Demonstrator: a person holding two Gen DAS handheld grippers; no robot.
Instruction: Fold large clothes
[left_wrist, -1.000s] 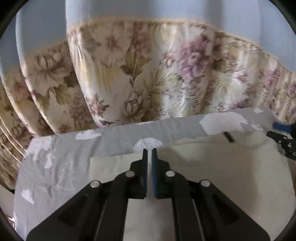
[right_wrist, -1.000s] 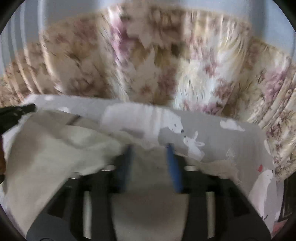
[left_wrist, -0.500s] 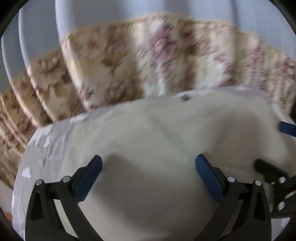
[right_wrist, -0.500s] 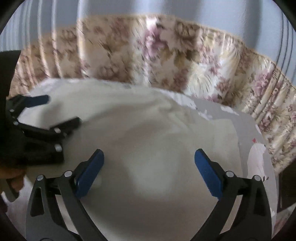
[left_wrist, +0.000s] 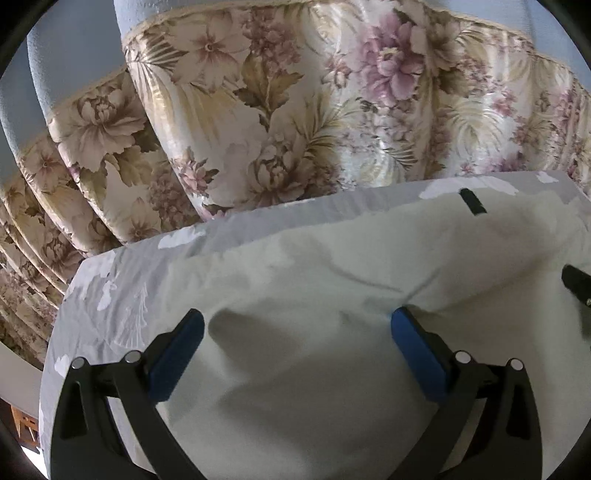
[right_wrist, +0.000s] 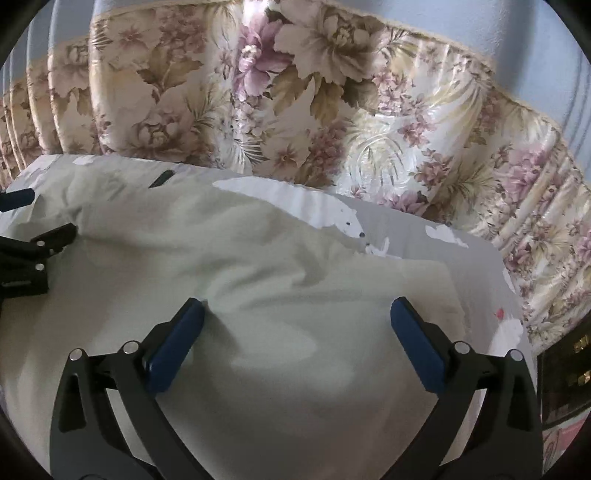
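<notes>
A cream-white garment (left_wrist: 332, 280) lies folded and a little rumpled on a grey printed cloth; it also shows in the right wrist view (right_wrist: 258, 280). A small black tag (left_wrist: 472, 201) sits near its far edge. My left gripper (left_wrist: 295, 328) is open and empty, just above the garment's left part. My right gripper (right_wrist: 295, 317) is open and empty above the garment's right part. The left gripper's fingers (right_wrist: 33, 254) show at the left edge of the right wrist view.
The grey cloth with white animal prints (left_wrist: 122, 288) covers the table, and its bare part also lies to the right (right_wrist: 461, 243). A floral curtain (left_wrist: 295, 110) hangs close behind the table's far edge. Dark furniture (right_wrist: 565, 369) stands at the right.
One second ago the left gripper was shut on the garment and the right held a fold. Both have opened and let go; the garment now lies flat, folded over.
</notes>
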